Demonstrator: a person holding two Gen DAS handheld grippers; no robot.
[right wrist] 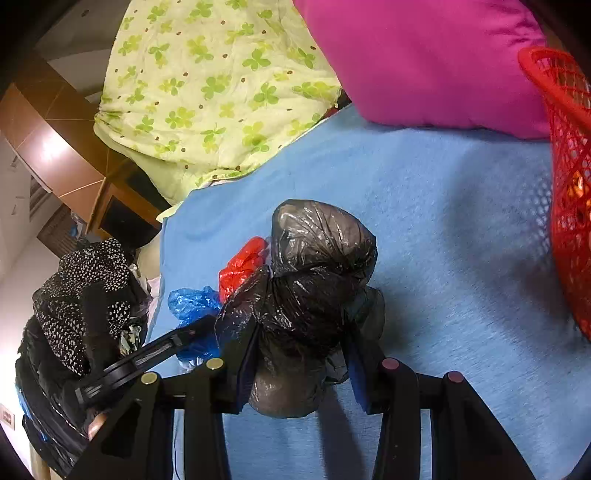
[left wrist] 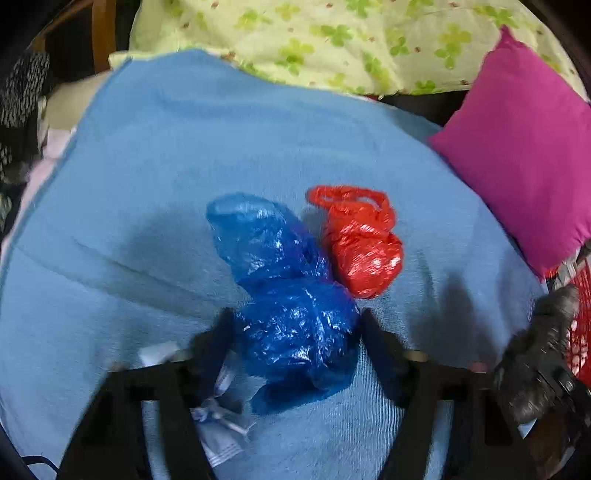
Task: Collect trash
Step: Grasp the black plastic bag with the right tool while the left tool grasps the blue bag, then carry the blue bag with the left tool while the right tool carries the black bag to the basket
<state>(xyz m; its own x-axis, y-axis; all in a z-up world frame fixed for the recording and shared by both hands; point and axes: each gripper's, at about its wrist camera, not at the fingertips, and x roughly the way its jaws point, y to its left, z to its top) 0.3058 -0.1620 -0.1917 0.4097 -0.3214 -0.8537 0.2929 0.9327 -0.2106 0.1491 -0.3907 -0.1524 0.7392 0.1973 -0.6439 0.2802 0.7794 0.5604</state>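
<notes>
A knotted blue plastic bag [left wrist: 288,295] lies on the blue blanket [left wrist: 184,166], and a knotted red plastic bag [left wrist: 360,243] lies beside it on the right. My left gripper [left wrist: 295,321] is open, its fingers either side of the blue bag's lower bulge. A crumpled white wrapper [left wrist: 218,424] lies under the left finger. My right gripper [right wrist: 303,332] is shut on a knotted black plastic bag [right wrist: 317,258] and holds it above the blanket [right wrist: 443,221]. The red bag [right wrist: 242,266] and blue bag [right wrist: 192,301] show behind it. The black bag also shows in the left wrist view [left wrist: 539,350].
A red mesh basket [right wrist: 569,184] stands at the right, next to a magenta pillow [right wrist: 424,55]. A green clover-print quilt [right wrist: 207,92] lies at the back. Dark dotted clothes [right wrist: 85,295] are piled past the blanket's left edge. The pillow [left wrist: 524,147] and quilt [left wrist: 332,33] border the blanket.
</notes>
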